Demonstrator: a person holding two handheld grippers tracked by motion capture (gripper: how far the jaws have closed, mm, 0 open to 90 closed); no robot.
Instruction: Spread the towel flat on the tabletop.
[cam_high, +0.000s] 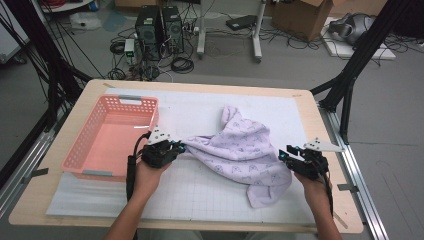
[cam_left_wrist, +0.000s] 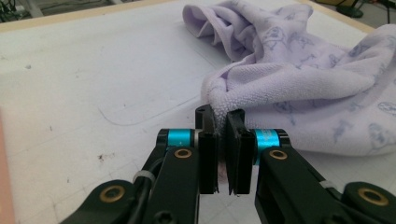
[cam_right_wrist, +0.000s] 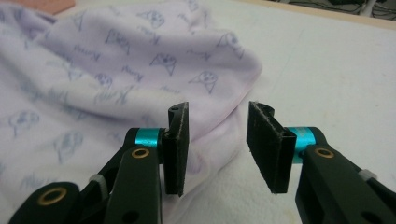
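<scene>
My left tongs (cam_left_wrist: 222, 154) are clamped on the near-left edge of the lilac towel (cam_high: 240, 150), spread mid-worktop beside the pink basket (cam_high: 107, 137). It looks soft, limp and light: pinch hems. My right tongs (cam_right_wrist: 218, 140) stand apart over its right hem.

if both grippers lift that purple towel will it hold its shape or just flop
Probably flops: the towel lies bunched in soft folds, so it should sag between grips. It looks light, thin terry. The fuzzy nap likely grips well; the left gripper is already pinching one corner, while the right gripper is open at the hem.
</scene>
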